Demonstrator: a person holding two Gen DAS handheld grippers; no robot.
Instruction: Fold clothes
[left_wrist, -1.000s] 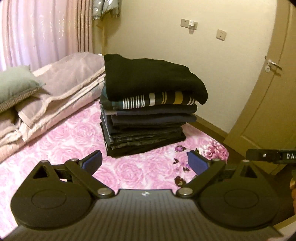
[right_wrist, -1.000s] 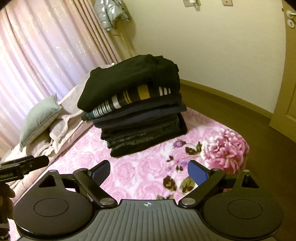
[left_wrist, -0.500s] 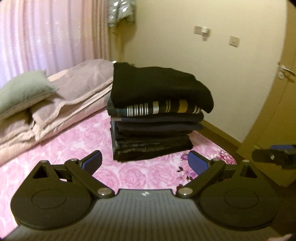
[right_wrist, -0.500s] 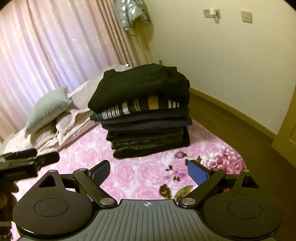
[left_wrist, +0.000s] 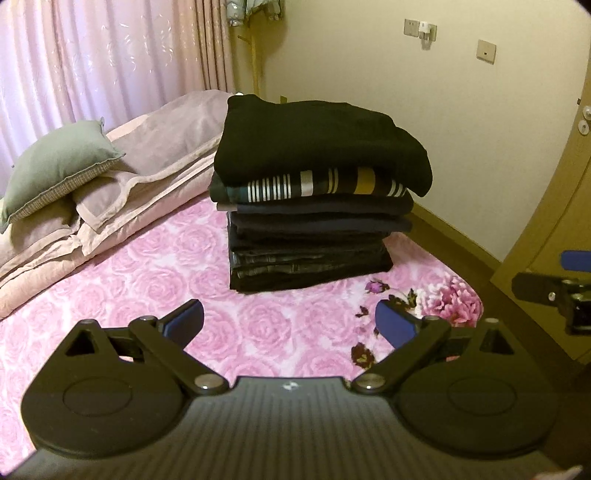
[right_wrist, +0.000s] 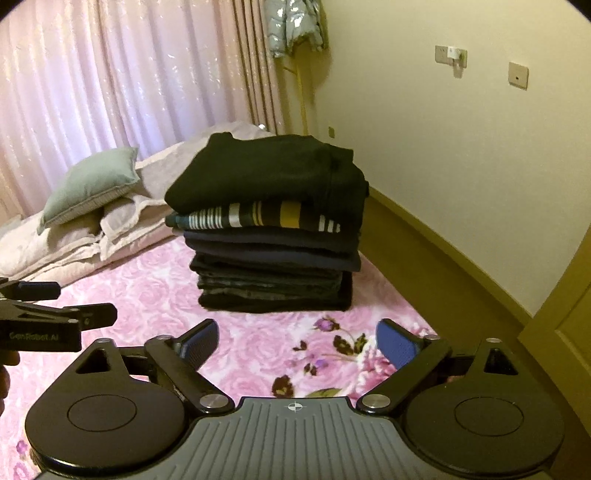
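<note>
A tall stack of folded dark clothes (left_wrist: 314, 206) (right_wrist: 273, 236) stands on the pink rose-patterned bedspread (left_wrist: 177, 280) (right_wrist: 155, 291). A black sweater lies on top, with a striped garment (left_wrist: 325, 184) (right_wrist: 258, 216) under it. My left gripper (left_wrist: 290, 321) hovers open above the spread, short of the stack, with nothing between its blue pads. My right gripper (right_wrist: 295, 338) also stands short of the stack, its jaws opening wider and empty. Each gripper shows at the edge of the other's view: the right gripper's fingers (left_wrist: 550, 288) at the right, the left one's fingers (right_wrist: 55, 314) at the left.
A grey-green pillow (left_wrist: 59, 166) (right_wrist: 88, 184) and folded pale pink bedding (left_wrist: 155, 158) lie at the bed's far left. Pink curtains (left_wrist: 110, 62) hang behind. A wooden door (left_wrist: 554, 221) and floor lie to the right, past the bed's corner.
Both views have pulled back and tilted up, so the stack sits a little farther off and more upright. The right gripper has rolled level. The left gripper shifted sideways along the bed.
</note>
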